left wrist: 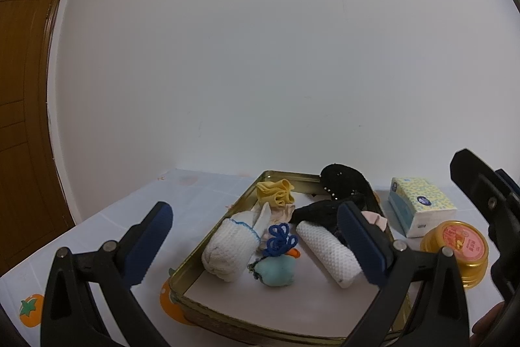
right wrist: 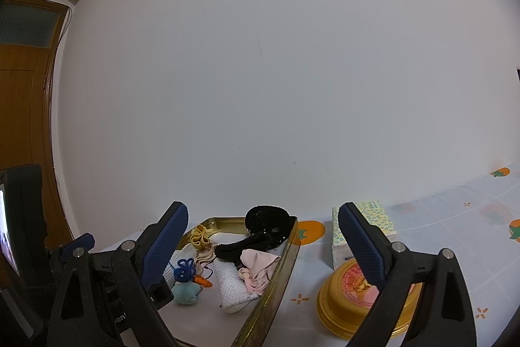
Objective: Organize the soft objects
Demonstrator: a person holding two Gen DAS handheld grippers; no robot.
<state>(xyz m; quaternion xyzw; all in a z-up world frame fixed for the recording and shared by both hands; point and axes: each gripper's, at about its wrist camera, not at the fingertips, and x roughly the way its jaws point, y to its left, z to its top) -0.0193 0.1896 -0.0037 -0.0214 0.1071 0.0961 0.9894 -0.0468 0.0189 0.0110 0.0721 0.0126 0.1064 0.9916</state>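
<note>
A gold metal tray (left wrist: 208, 236) (right wrist: 276, 291) holds soft things: two white rolled cloths (left wrist: 227, 249) (left wrist: 328, 252), a teal plush with a blue yarn bow (left wrist: 276, 272) (right wrist: 185, 293), a yellow scrunchie (left wrist: 274, 192) (right wrist: 200, 236), a black fuzzy item (left wrist: 341, 184) (right wrist: 266, 223) and a pink cloth (right wrist: 256, 264). My left gripper (left wrist: 255, 246) is open and empty above the tray's near side. My right gripper (right wrist: 261, 249) is open and empty, over the tray's right rim.
A tissue pack (left wrist: 419, 205) (right wrist: 373, 218) and a yellow round tin (left wrist: 458, 249) (right wrist: 354, 298) stand right of the tray on a tablecloth with orange fruit prints (left wrist: 31, 309). A white wall is behind. A wooden door (left wrist: 22, 86) is on the left.
</note>
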